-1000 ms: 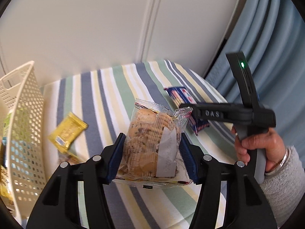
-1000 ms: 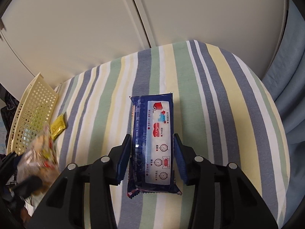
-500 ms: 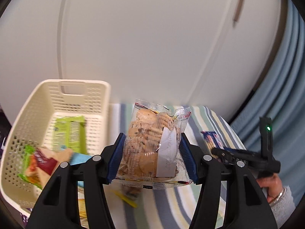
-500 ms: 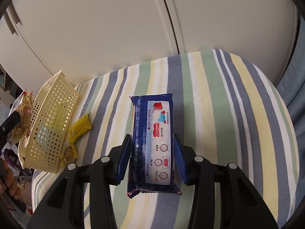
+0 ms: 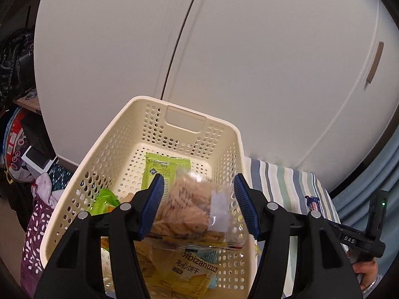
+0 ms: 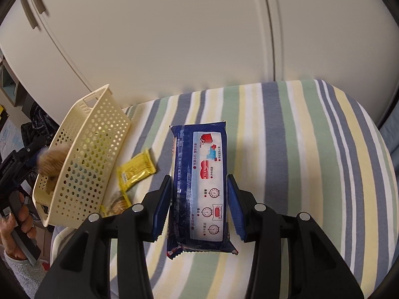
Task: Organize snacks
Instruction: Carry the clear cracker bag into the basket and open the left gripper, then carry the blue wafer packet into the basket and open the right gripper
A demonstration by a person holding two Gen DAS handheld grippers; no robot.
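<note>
The left gripper, its blue pads spread apart, hangs over the cream perforated plastic basket; a blurred clear bag of brown biscuits sits loose between them, above a yellow "Dibizan" packet. The right gripper brackets a dark-blue oblong wrapper whose long axis runs along the fingers toward the striped cloth's far edge; contact is unclear.

— What stands behind all this?
— White cabinet doors, one with a slim handle at the right edge of the left wrist view.
— And off to the left?
— Dark bags, a purple cloth with white leaf print. Pale blue curtain folds hang at far right.
</note>
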